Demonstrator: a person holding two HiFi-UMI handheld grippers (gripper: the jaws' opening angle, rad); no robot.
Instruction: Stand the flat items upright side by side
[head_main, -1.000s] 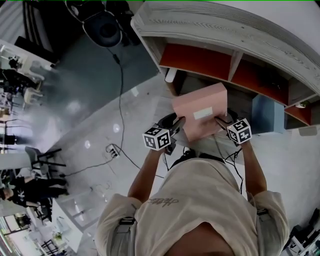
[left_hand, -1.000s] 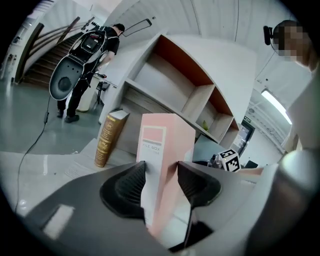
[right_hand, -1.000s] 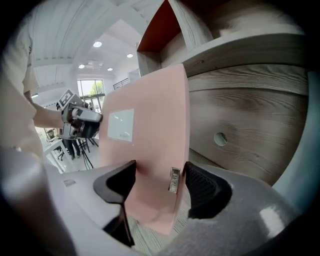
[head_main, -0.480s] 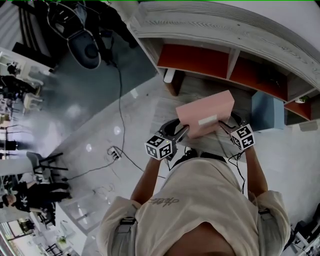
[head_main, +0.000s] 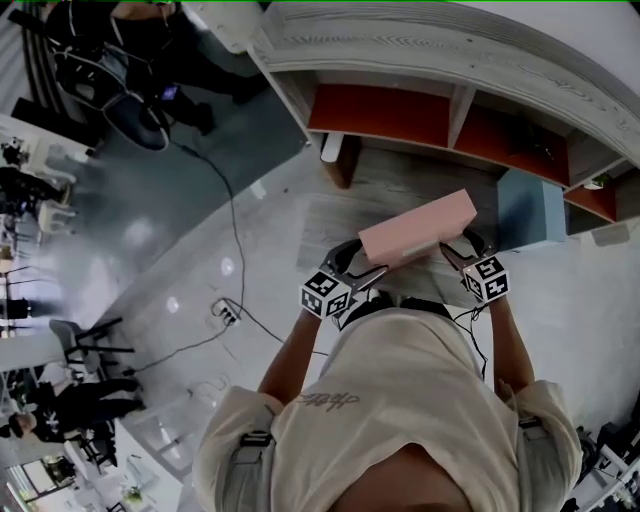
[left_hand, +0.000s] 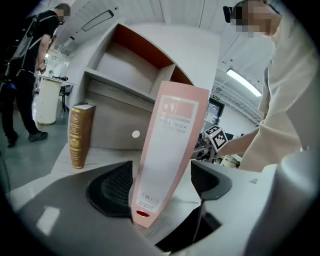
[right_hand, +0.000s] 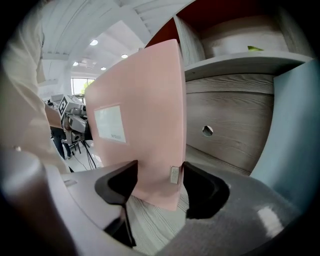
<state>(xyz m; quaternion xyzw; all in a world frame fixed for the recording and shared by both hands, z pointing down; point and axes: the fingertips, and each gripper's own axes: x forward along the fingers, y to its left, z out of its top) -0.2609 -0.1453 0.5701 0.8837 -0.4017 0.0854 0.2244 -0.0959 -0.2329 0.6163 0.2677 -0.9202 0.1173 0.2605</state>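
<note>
A pink file box (head_main: 418, 232) stands nearly upright on the wooden shelf surface (head_main: 400, 190), held at both ends. My left gripper (head_main: 375, 272) is at its left end. In the left gripper view the box's spine (left_hand: 167, 150) rises between the jaws of the left gripper (left_hand: 162, 182), which have just been opening; a gap shows beside the right pad. My right gripper (head_main: 452, 250) is at the other end, and its jaws have just been closing. In the right gripper view both pads of the right gripper (right_hand: 159, 182) press on the pink box (right_hand: 137, 115).
A brown book with gold print (left_hand: 79, 135) stands upright to the left on the same surface. A blue-grey box (head_main: 524, 208) stands close on the right. Red-backed shelf compartments (head_main: 380, 112) rise behind. A cable (head_main: 235, 200) lies on the floor, where a person (left_hand: 30, 75) stands.
The pink box has tipped from showing its broad face to nearly upright and moved toward the shelf back. Both grippers moved with it. The left jaws have spread wider.
</note>
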